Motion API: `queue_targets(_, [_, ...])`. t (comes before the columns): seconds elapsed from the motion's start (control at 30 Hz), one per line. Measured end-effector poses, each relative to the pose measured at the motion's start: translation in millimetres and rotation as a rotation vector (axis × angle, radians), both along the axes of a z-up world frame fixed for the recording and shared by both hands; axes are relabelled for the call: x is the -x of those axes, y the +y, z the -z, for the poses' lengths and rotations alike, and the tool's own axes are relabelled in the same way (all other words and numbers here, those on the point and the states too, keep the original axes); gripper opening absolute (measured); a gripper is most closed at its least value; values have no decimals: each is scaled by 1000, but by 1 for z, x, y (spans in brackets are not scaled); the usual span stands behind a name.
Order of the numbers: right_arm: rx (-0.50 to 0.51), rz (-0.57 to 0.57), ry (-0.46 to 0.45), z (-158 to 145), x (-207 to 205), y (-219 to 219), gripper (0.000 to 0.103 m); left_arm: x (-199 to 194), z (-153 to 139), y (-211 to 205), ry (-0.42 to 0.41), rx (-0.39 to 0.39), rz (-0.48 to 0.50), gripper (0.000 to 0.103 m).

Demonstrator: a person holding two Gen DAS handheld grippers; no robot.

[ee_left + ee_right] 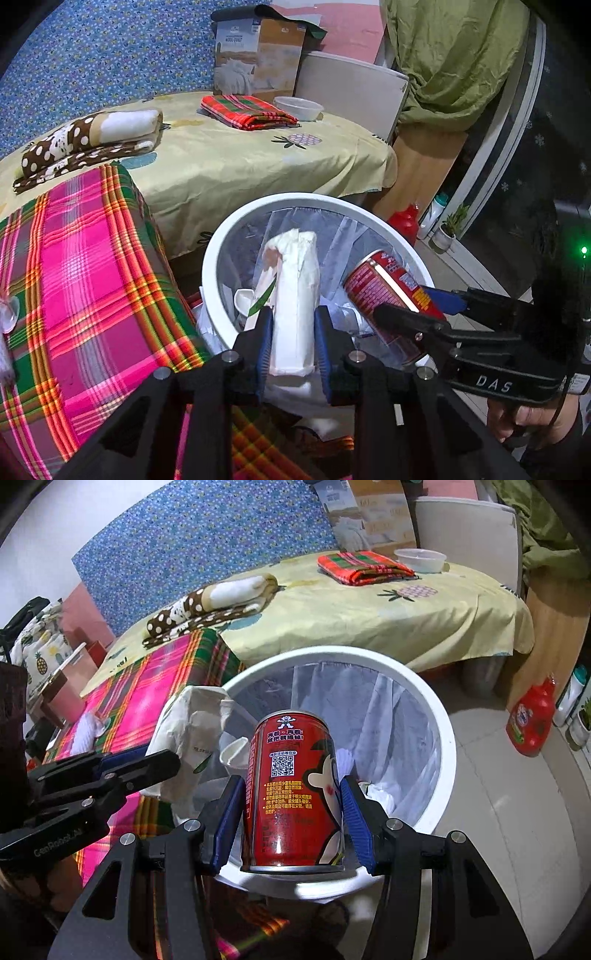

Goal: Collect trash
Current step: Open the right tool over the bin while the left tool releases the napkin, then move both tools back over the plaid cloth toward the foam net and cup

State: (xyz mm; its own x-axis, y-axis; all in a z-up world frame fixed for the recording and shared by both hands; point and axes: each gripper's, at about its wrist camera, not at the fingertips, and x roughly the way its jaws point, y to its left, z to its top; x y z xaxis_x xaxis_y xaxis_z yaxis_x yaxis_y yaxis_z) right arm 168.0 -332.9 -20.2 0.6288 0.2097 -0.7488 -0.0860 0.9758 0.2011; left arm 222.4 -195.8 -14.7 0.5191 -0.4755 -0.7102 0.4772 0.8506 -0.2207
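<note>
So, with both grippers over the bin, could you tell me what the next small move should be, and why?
Probably open both grippers and let the items drop. The right gripper holds the red can over the white bin, and the left gripper has the crumpled white paper bag between its pads above the same liner, so both pieces look placed to fall inside.

A left claw (293,325) with blue pads grips a crumpled white paper wrapper (293,295) above a round white trash bin (221,258) lined with clear plastic. From the right, a second claw (417,299) clamps a red drink can (384,291), tilted over the bin's rim. Beside the bin on the left lies a pink plaid cloth (92,266). Behind it, a bed with a yellow sheet (258,158) carries a brown polka-dot blanket (88,138), a folded red plaid cloth (247,110) and a white bowl (299,107).
</note>
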Motion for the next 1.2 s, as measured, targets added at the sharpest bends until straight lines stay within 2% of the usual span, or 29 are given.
queue_targets(0.2, [9, -4, 41, 7, -5, -2, 55, -4, 3, -3, 7, 7, 11, 29])
queue_targets(0.3, [4, -2, 32, 5, -4, -2, 55, -3, 1, -2, 3, 15, 5, 31])
queue_targets(0.4, [-1, -5, 13, 1, -1, -3, 57, -2, -2, 2, -1, 33, -1, 37])
queue_targets(0.77, [-19, 11, -35, -9, 15, -3, 59, 14, -11, 26, -29, 50, -41, 37])
queue_targets(1.2, [-39, -55, -104, -30, 38, 29, 59, 47, -26, 62, -74, 55, -112, 37])
